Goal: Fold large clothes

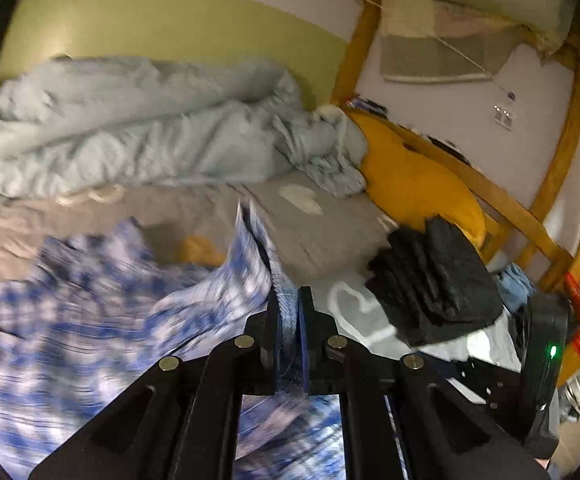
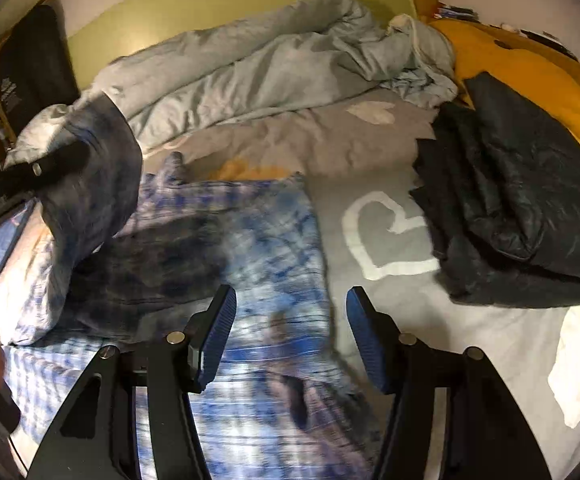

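A blue and white tie-dye garment point(image 1: 89, 320) lies spread on the grey bed sheet point(image 1: 322, 240). My left gripper point(image 1: 288, 320) is shut on a fold of it and holds that edge up off the bed. From the right wrist, the garment point(image 2: 249, 232) covers the near left of the bed, and the left gripper point(image 2: 77, 152) shows at the left with lifted cloth draped around it. My right gripper point(image 2: 290, 320) hovers open above the garment's right edge, with nothing pinched between its blue pads point(image 2: 217, 328).
A crumpled pale blue duvet point(image 2: 249, 64) fills the back of the bed. A stack of dark folded clothes point(image 2: 522, 200) lies at the right beside a yellow pillow point(image 2: 530, 72). Grey sheet with white hearts point(image 2: 386, 232) shows between. A wooden bunk frame point(image 1: 510, 208) borders the right side.
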{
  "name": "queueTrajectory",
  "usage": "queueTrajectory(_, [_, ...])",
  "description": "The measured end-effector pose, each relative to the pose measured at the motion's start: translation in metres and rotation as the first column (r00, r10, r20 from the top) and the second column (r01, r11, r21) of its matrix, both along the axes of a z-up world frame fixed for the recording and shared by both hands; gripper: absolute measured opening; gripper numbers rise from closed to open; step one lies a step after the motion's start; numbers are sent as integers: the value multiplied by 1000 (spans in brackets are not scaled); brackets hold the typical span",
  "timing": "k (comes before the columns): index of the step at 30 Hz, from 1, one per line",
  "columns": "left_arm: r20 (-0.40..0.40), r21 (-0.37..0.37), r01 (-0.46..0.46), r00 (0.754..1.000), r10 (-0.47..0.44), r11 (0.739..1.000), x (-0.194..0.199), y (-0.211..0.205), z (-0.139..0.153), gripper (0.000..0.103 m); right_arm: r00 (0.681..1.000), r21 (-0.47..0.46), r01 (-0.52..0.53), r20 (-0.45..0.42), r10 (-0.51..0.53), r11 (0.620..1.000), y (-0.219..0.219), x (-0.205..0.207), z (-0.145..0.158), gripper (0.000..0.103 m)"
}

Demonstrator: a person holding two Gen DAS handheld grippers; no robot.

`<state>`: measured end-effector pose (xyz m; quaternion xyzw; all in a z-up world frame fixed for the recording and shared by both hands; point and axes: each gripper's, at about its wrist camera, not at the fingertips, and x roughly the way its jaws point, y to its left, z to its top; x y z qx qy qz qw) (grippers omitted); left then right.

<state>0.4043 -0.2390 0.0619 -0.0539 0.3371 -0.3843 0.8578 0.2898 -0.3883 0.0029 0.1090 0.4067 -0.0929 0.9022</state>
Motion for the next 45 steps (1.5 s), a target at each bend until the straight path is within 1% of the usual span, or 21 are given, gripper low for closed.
queueTrajectory(2, [-29,2,61,998,-61,998,-2,-12,-14,8,1000,8,16,-6,-16,1000,-5,1,-3,57])
queueTrajectory(5, [19,49,52,998,-53,997,-16,-14,-21,8,1000,18,26,-10,-26,1000,-8,2,-6,57])
queueTrajectory(6, [39,61,44,998,-46,997,-19,-10,-20,11,1000,16,26,-8,-26,1000,-8,3,-7,57])
queueTrajectory(8, [71,67,3,997,-7,998,-22,9,-16,25,1000,30,14,15,-15,999,-7,3,-7,57])
queueTrajectory(10, [91,62,-46,995,41,997,-21,34,-12,61,999,50,-9,37,7,999,-3,5,-7,57])
queueTrajectory(11, [115,62,-87,990,80,994,-21,51,-9,66,999,59,-22,47,19,998,-1,7,-8,57])
queueTrajectory(14, [184,90,-190,968,171,978,-20,100,-4,67,994,104,-95,68,88,990,13,21,-14,57])
queueTrajectory(17, [234,151,-292,939,253,945,-16,149,-9,68,981,129,-192,57,186,973,28,40,-25,57])
queueTrajectory(20, [284,209,-410,894,346,888,-12,200,-25,68,963,120,-266,-1,268,956,39,60,-40,55])
queueTrajectory(23, [263,207,-499,857,443,842,-4,245,-43,68,970,69,-229,-74,234,971,41,76,-54,55])
queueTrajectory(25, [215,185,-546,834,509,817,3,277,-57,68,971,89,-206,-103,214,975,38,82,-63,50])
queueTrajectory(26, [173,172,-567,823,542,806,9,295,-66,68,972,84,-190,-121,200,978,38,84,-67,34])
queueTrajectory(27, [134,163,-574,819,558,802,15,309,-72,68,975,68,-178,-122,185,982,37,85,-70,1])
queueTrajectory(28, [99,156,-593,805,585,790,22,323,-79,68,977,49,-173,-114,178,984,37,83,-70,3])
queueTrajectory(29, [82,157,-624,780,620,765,27,335,-86,68,982,28,-164,-94,166,986,36,82,-68,2])
queueTrajectory(30, [74,164,-642,765,640,749,29,344,-91,68,987,12,-152,-50,153,988,36,79,-62,2])
queueTrajectory(31, [67,168,-648,760,647,743,30,349,-96,68,989,-1,-149,-7,149,989,36,75,-54,2])
queueTrajectory(34, [65,183,-642,764,642,745,28,356,-107,68,987,-60,-131,90,136,990,37,70,-29,2])
queueTrajectory(37, [81,204,-614,787,612,763,23,350,-113,68,988,-84,-114,98,122,990,35,79,-20,2])
queueTrajectory(43, [120,229,-576,816,565,784,6,336,-109,68,993,-35,-113,-46,111,993,23,97,-55,2])
queueTrajectory(45, [126,222,-565,825,551,795,0,333,-104,68,990,-24,-123,-66,121,992,22,95,-63,5])
